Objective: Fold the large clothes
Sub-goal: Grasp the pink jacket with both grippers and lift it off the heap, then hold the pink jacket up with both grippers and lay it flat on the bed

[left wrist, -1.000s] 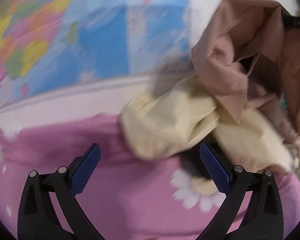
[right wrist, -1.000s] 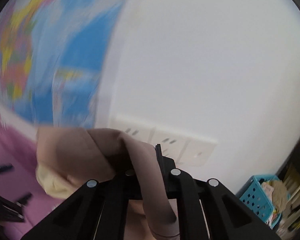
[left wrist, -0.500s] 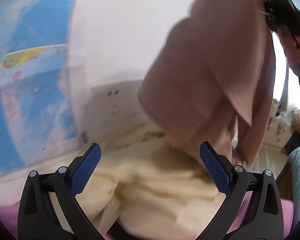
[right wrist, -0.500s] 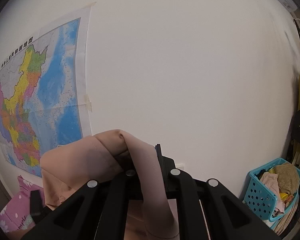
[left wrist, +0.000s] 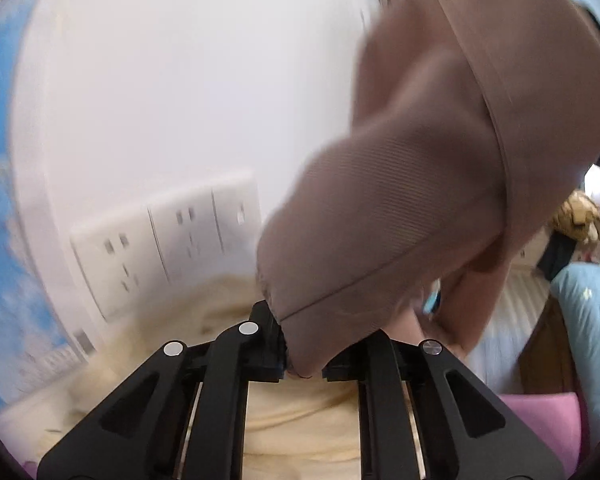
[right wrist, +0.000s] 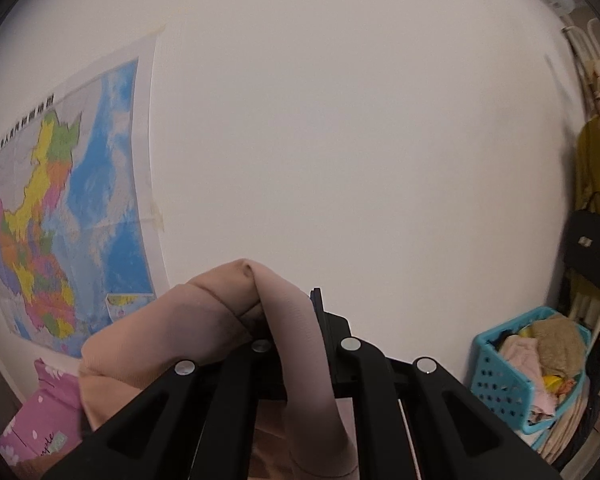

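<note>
The left gripper (left wrist: 302,360) is closing its jaws on a corner of the dusty-pink garment (left wrist: 420,184), whose ribbed hem edge is already pinched between the dark pads. The right gripper (right wrist: 290,344) has its jaws pressed together on another part of the same pink garment (right wrist: 204,320), a fold of which bulges up over the fingers while a strip trails down between the black arms. In the left wrist view the cloth hangs in the air from the upper right and drapes down to the jaws, raised above a cream-coloured garment (left wrist: 300,432) that lies crumpled below. Under that shows a pink bedsheet (left wrist: 540,420). Behind stands a white wall with a row of sockets (left wrist: 168,248), blurred. In the right wrist view a coloured wall map (right wrist: 60,216) is taped to the wall at the left, a turquoise basket (right wrist: 496,384) full of clothes sits low at the right, and a black handbag (right wrist: 592,244) hangs above it.
</note>
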`<state>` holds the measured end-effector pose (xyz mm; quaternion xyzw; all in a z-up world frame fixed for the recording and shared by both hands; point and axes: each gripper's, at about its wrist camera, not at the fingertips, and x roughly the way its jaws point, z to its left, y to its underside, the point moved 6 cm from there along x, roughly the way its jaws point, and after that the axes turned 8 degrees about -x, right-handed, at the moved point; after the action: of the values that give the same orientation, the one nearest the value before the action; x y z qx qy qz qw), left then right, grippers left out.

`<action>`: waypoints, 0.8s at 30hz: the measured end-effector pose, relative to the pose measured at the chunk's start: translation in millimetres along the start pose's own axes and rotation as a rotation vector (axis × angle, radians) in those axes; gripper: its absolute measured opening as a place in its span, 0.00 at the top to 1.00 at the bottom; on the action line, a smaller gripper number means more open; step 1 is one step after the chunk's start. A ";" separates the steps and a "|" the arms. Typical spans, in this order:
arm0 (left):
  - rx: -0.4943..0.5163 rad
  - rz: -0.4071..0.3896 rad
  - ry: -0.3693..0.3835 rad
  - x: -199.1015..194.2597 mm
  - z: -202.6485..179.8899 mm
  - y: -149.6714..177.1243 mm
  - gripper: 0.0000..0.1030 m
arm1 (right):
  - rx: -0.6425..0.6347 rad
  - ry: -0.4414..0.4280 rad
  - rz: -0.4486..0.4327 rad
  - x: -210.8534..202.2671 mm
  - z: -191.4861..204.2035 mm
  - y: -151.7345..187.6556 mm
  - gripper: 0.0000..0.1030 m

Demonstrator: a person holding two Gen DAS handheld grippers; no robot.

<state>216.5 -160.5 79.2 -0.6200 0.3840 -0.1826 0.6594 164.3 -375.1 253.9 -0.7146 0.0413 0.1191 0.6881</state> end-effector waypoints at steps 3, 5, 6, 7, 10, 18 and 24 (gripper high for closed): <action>0.003 -0.069 -0.001 -36.0 -13.0 -37.0 0.89 | 0.006 0.030 -0.079 -50.3 -7.8 -26.3 0.95; 0.024 -0.137 -0.031 -70.3 -26.4 -65.4 0.89 | -0.023 0.034 -0.147 -92.3 0.0 -52.1 0.95; 0.020 -0.159 -0.039 -85.1 -28.3 -77.7 0.89 | -0.041 0.035 -0.176 -111.0 5.9 -63.9 0.95; 0.007 -0.195 -0.041 -110.6 -30.2 -93.6 0.89 | -0.056 0.032 -0.210 -133.7 13.4 -77.5 0.95; -0.040 -0.277 -0.076 -178.9 -25.4 -126.0 0.88 | -0.082 0.015 -0.278 -185.5 31.8 -107.1 0.95; 0.036 -0.427 -0.304 -374.9 -69.3 -146.6 0.87 | -0.116 -0.197 -0.360 -282.3 96.3 -111.6 0.95; 0.023 -0.402 -0.504 -481.0 -89.5 -109.2 0.87 | -0.133 -0.464 -0.325 -300.2 157.9 -71.3 0.95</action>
<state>-130.5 105.8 324.3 -0.7016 0.0761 -0.1543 0.6915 -128.3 -246.2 387.5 -0.7092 -0.2400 0.1700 0.6407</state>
